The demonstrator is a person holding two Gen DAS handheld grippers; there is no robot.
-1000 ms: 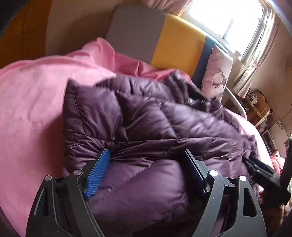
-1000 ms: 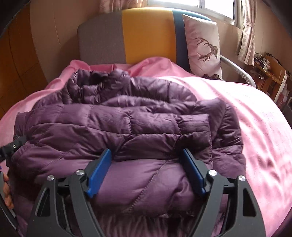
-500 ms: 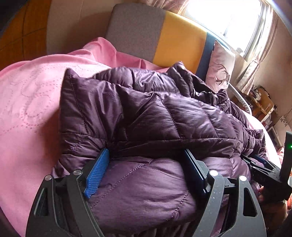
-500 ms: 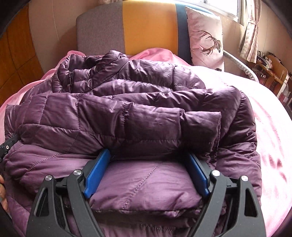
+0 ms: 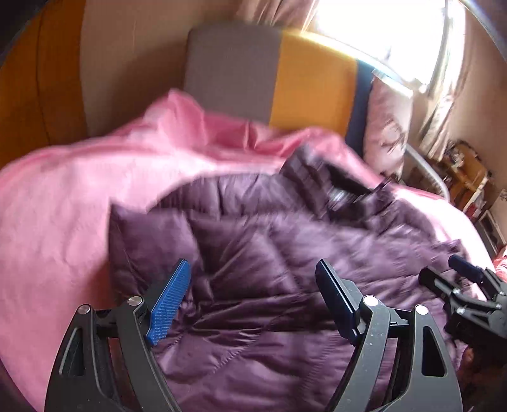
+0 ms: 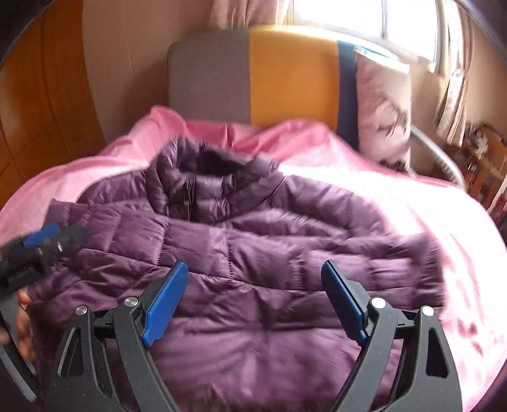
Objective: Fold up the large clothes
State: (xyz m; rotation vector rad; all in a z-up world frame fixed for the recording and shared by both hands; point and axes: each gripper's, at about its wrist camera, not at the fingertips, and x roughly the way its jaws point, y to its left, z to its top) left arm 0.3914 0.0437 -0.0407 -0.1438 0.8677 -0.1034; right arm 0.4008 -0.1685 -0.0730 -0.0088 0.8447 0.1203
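Purple quilted down jacket lies spread on the pink bedspread, collar toward the grey/yellow/navy headboard, hem end toward both cameras. Taking the jacket as the reference: left gripper sits over its near hem on the left side, blue pad and dark pad wide apart, jacket fabric visible between and below them, pads not pressing on it as far as the left wrist view shows, so open, nothing clamped. Right gripper sits over the near hem on the right side, jaws opening at this moment, purple fabric under the gap but both blue pads stand clear of it, no grip. Each gripper shows up in the other's view: right one at the jacket's right edge in the left wrist view, left one at the jacket's left edge in the right wrist view, with part of a hand behind it. Jacket looks folded over itself, a thick upper layer across the middle, exact fold lines unclear due to motion blur in both views. Pillow with a deer print leans against the headboard beyond the jacket's far right corner, well apart from it. Window and curtain beyond that.
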